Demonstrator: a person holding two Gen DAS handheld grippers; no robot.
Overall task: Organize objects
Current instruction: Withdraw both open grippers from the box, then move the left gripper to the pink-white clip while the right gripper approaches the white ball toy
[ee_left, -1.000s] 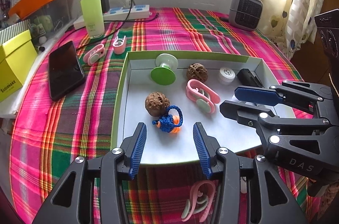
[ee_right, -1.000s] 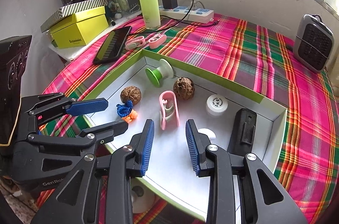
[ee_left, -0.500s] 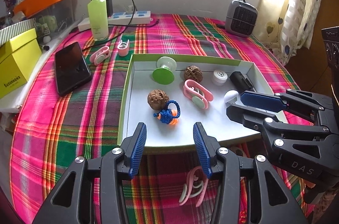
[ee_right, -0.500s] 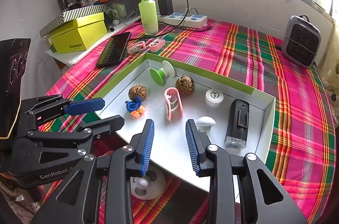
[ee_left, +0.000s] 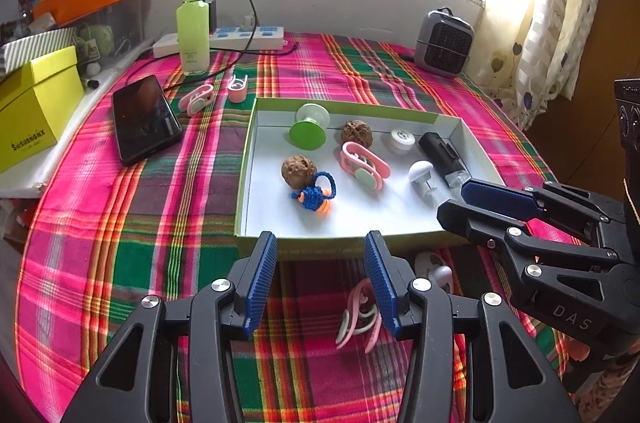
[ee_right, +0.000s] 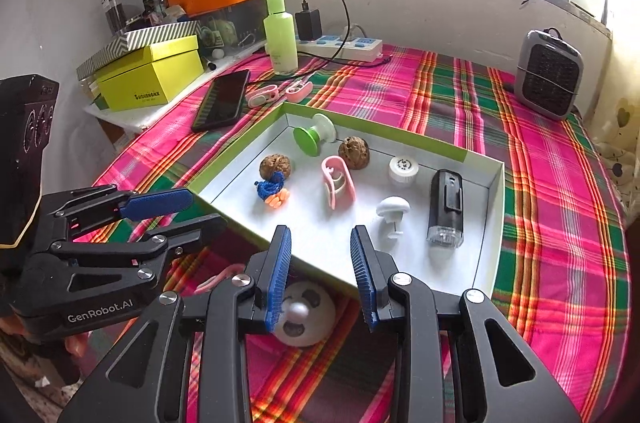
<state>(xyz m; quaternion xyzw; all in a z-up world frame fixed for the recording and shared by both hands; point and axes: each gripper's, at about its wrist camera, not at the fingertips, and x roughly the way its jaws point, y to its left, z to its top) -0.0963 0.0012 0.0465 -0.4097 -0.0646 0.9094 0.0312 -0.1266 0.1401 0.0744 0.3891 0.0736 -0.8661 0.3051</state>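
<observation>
The left tool point(ee_left: 320, 275) is hovering level over the plaid tabletop point(ee_left: 120, 223), jaws spread wide and gripping nothing, its fingers pointing at the near wall of the white box point(ee_left: 452, 127). A pink clip point(ee_left: 358, 315) is lying just below its right finger. The right tool point(ee_right: 320, 275) is hanging alongside, likewise spread and empty, with a white round piece point(ee_right: 306, 315) lying on the cloth beneath its fingers. Ahead of both tools, inside the box, are sitting two walnuts point(ee_left: 299, 170), a green spool point(ee_left: 306, 129), a blue knotted cord point(ee_left: 316, 193) and a black device point(ee_right: 446, 207).
</observation>
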